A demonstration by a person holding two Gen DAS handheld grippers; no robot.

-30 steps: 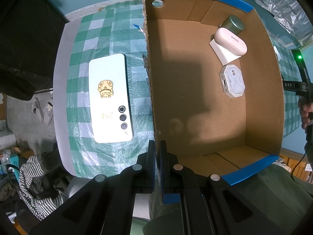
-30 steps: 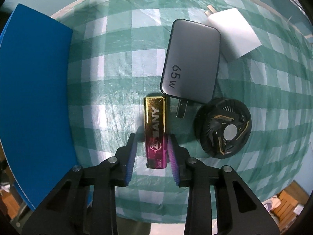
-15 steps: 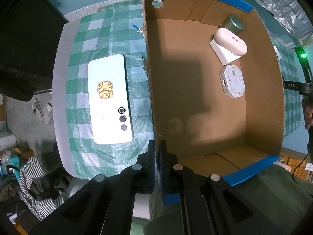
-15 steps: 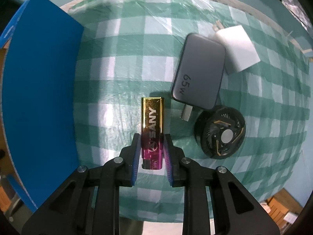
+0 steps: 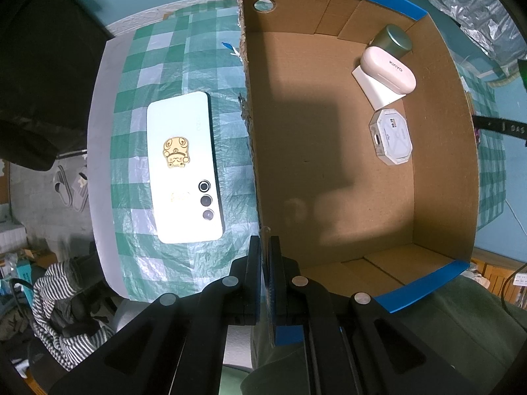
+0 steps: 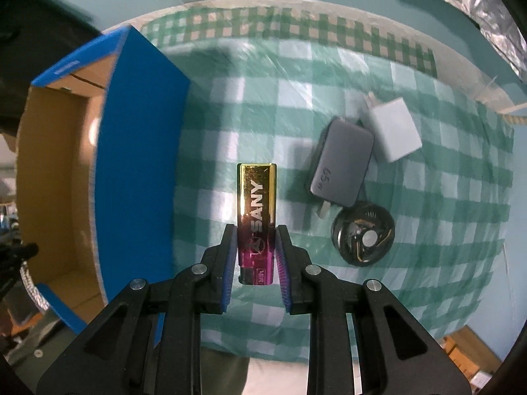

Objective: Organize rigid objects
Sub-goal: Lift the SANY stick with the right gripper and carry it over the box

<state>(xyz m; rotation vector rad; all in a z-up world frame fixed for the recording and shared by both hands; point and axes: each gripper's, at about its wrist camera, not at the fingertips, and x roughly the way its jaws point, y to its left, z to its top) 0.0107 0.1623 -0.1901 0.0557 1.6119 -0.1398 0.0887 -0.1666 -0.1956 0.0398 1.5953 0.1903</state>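
Note:
My right gripper [image 6: 256, 247] is shut on a gold and magenta SANY lighter [image 6: 257, 204] and holds it in the air above the green checked tablecloth [image 6: 428, 247], just right of the blue cardboard box [image 6: 138, 164]. My left gripper [image 5: 264, 250] is shut on the near left wall of the box [image 5: 252, 131]. Inside the box lie a pink KINYO case [image 5: 388, 69], a white block [image 5: 375, 90], a green cylinder [image 5: 393, 39] and an octagonal white device [image 5: 391, 141].
A white phone [image 5: 184, 171] lies face down on the cloth left of the box. Right of the lighter lie a grey 65W charger [image 6: 342, 174], a white plug adapter [image 6: 393, 135] and a round black fan [image 6: 362, 238].
My right gripper closed on the lighter, lifted it off the cloth and moved it up and toward the box. My left gripper has stayed on the box wall.

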